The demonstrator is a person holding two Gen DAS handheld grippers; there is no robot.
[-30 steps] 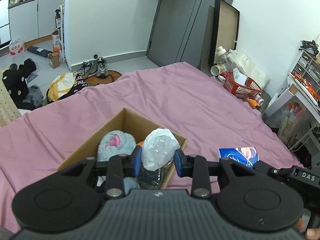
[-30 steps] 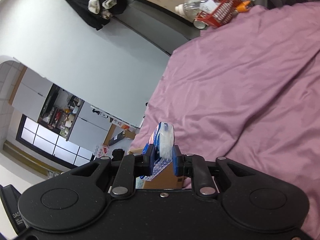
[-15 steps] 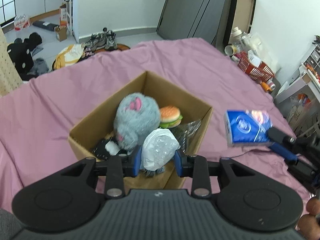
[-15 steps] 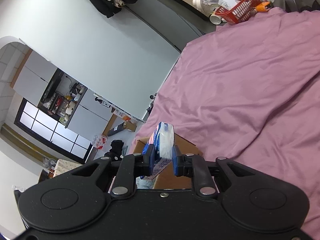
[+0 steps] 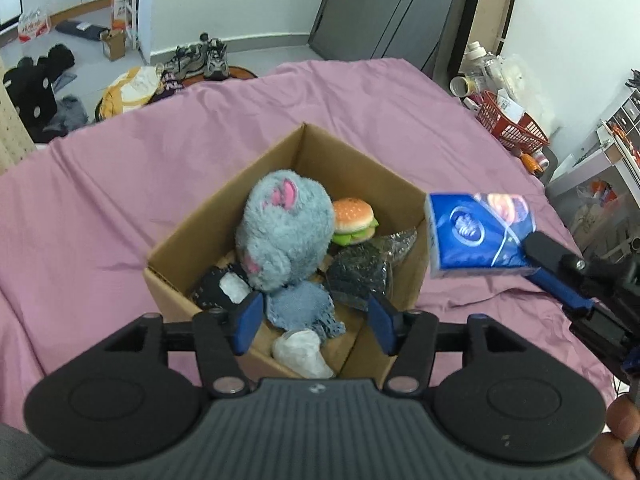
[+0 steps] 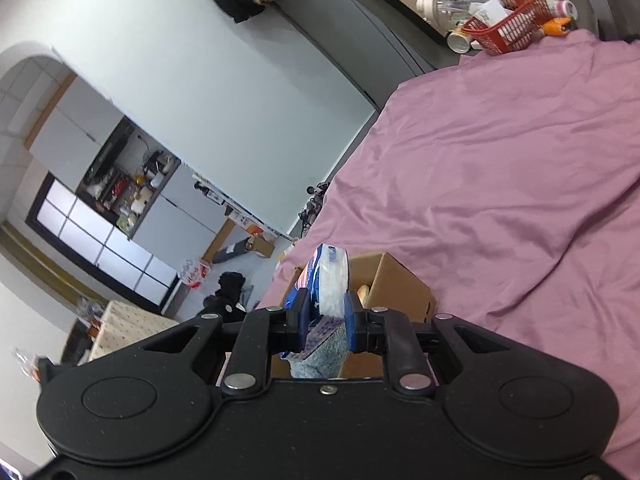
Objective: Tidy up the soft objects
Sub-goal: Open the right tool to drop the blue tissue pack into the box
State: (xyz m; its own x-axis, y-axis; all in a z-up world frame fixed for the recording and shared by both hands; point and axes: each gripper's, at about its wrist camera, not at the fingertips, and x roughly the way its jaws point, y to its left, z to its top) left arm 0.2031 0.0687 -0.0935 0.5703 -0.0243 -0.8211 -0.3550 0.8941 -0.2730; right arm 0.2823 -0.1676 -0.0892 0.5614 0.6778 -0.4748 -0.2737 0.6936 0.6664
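Note:
An open cardboard box (image 5: 188, 248) sits on the pink bedsheet (image 5: 120, 184). Inside are a grey plush toy (image 5: 284, 236), a toy burger (image 5: 354, 220), a dark shiny bag (image 5: 360, 276), a blue knit cloth (image 5: 300, 308) and a white crumpled plastic bag (image 5: 300, 352). My left gripper (image 5: 314, 322) is open and empty above the box's near corner. My right gripper (image 6: 326, 316) is shut on a blue tissue pack (image 6: 326, 284), which shows in the left wrist view (image 5: 478, 236) held just right of the box, above its right rim.
A red basket (image 5: 512, 124) with bottles stands on the floor beyond the bed's far right corner. Shoes (image 5: 200, 56) and clothes lie on the floor at the far left. A white shelf unit (image 5: 600, 160) stands at the right.
My left gripper has opened and the white plastic bag it held now lies in the box. My right gripper has carried the tissue pack closer to the box.

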